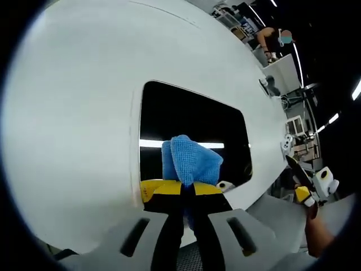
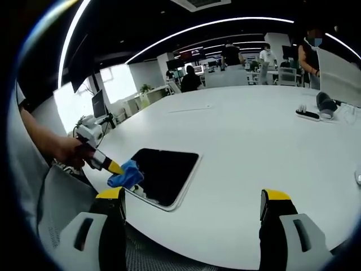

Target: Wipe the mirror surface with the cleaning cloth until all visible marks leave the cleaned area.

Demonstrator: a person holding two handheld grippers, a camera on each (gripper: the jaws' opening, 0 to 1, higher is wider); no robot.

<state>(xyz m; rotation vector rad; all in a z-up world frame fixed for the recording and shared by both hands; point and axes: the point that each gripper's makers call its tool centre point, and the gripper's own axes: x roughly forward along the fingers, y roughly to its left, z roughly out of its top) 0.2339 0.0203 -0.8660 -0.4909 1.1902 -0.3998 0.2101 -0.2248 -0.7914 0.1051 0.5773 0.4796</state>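
Your left gripper [image 1: 188,195] is clenched on the nubby blue cleaning cloth [image 1: 189,161], bunched into a soft wad and pressed at the mirror's near edge. The mirror [image 1: 192,127] is a dark, glossy rounded rectangle lying flat on the smooth white table [image 1: 73,113]. In the right gripper view, the cloth sits at its 9 o'clock corner. Your right gripper [image 2: 192,217] hangs released, jaws wide apart, with bare tabletop open toward 3 o'clock.
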